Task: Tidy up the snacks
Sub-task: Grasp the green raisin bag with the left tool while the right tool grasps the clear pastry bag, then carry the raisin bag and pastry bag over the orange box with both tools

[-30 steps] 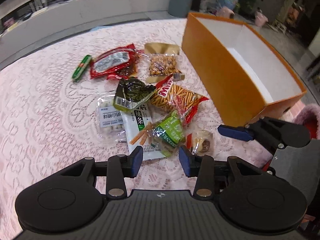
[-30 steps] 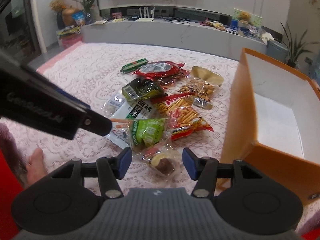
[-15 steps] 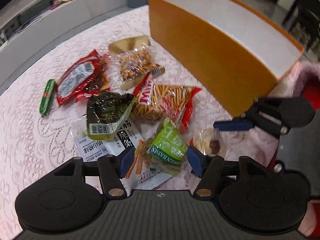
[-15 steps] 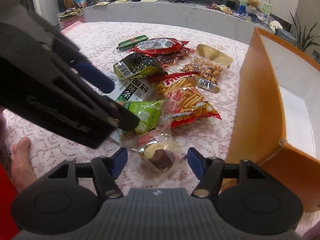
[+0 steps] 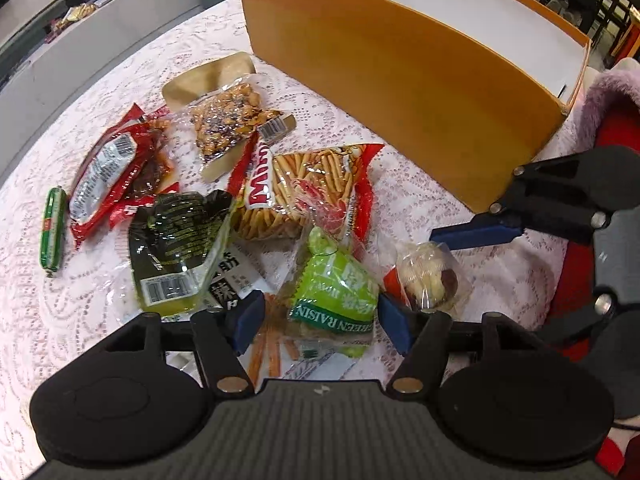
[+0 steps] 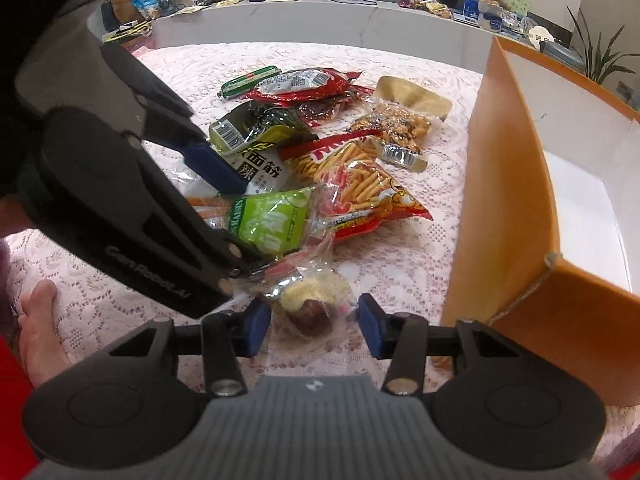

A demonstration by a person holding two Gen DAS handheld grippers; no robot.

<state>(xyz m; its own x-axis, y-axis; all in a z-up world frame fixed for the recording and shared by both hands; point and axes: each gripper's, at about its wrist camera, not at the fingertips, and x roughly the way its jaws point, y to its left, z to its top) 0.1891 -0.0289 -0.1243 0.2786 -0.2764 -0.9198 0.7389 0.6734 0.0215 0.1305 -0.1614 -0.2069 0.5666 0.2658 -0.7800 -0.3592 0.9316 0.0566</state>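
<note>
Several snack packets lie in a heap on the lace tablecloth (image 5: 60, 320). My left gripper (image 5: 322, 322) is open, its jaws either side of the green raisin packet (image 5: 334, 296), which also shows in the right wrist view (image 6: 272, 220). My right gripper (image 6: 308, 326) is open around a clear-wrapped cake (image 6: 310, 300), also seen in the left wrist view (image 5: 430, 276). An open orange box (image 5: 400, 80) with a white inside stands to the right (image 6: 508, 200). Each gripper shows in the other's view.
Other packets in the heap: red stick-snack bag (image 5: 308, 192), dark green packet (image 5: 176, 232), red packet (image 5: 116, 172), nut packet (image 5: 228, 120), green sausage (image 5: 52, 232). A hand (image 6: 36, 332) rests at the table's near edge. A grey counter (image 6: 320, 28) runs behind.
Both grippers have moved forward and down onto the heap. The left now straddles the green raisin packet and the right straddles the wrapped cake. Both stay open.
</note>
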